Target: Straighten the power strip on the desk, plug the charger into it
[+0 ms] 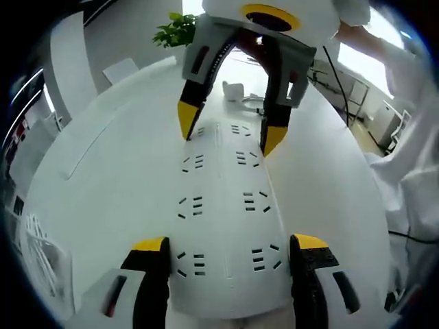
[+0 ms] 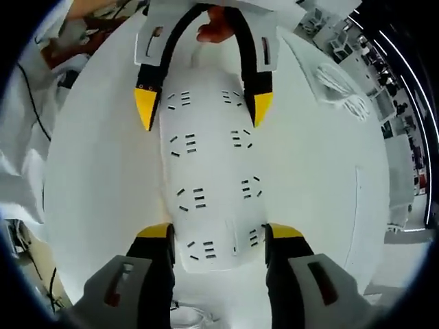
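A long white power strip (image 1: pixel 223 205) with two rows of sockets lies on the white desk (image 1: pixel 110 157), running straight away from the camera in both views. My left gripper (image 1: pixel 230 245) straddles its near end, yellow-tipped jaws against both long sides. My right gripper (image 1: pixel 230 133) comes in from above and clamps the far end the same way. In the right gripper view the power strip (image 2: pixel 212 178) sits between my right gripper (image 2: pixel 218 234) below and my left gripper (image 2: pixel 202 108) above. A small white charger-like block (image 1: pixel 233 89) with a cable lies beyond the strip.
A bundle of white wire (image 2: pixel 337 86) lies on the desk beside the strip. A green plant (image 1: pixel 177 29) stands at the far edge. The person's white sleeve (image 1: pixel 411 171) hangs at the desk's side, and a hand (image 2: pixel 216 27) holds the left gripper.
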`<state>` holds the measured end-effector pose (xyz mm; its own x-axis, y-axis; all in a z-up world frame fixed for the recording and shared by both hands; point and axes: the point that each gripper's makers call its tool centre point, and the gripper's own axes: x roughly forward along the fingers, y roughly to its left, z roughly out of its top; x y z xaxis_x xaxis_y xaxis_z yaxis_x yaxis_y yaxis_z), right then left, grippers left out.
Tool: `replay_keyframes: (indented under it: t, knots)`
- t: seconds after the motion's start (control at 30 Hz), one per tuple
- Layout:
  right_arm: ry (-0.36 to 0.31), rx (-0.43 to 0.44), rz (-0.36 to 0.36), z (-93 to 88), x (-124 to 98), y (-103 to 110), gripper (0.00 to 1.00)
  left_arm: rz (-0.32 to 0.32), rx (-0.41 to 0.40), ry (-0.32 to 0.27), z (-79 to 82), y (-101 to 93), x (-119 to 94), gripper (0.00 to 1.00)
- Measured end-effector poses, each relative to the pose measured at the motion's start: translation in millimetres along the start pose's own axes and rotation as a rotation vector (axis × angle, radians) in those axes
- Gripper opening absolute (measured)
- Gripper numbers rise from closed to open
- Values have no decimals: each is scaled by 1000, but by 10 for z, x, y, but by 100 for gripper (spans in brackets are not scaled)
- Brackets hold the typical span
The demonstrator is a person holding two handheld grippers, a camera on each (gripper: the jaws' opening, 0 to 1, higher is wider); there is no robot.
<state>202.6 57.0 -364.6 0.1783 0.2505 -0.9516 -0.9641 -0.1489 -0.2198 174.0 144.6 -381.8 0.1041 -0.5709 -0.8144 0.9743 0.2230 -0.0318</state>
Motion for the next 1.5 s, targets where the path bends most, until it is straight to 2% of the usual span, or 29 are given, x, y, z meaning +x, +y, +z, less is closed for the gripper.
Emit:
replay_keyframes:
  t: [0.23, 0.3, 0.4, 0.53, 0.83, 1.5]
  knots:
    - [-32, -15, 38, -1, -15, -22, 52, -1, 3, 4, 3, 3, 5, 72]
    - [-39, -14, 35, -3, -12, -46, 55, -2, 3, 1, 2, 3, 6, 72]
    - [-27, 9, 34, -39, 22, -90, 59, -3, 3, -1, 0, 4, 5, 72]
    - [29, -27, 60, -141, 118, -60, 62, -4, 5, 0, -2, 5, 6, 72]
    - [45, -13, 84, -127, 159, -31, 61, -7, 7, -4, -6, 14, 6, 72]
    - [75, 83, 67, -127, 105, 81, 61, -43, 55, 7, -4, 29, 12, 72]
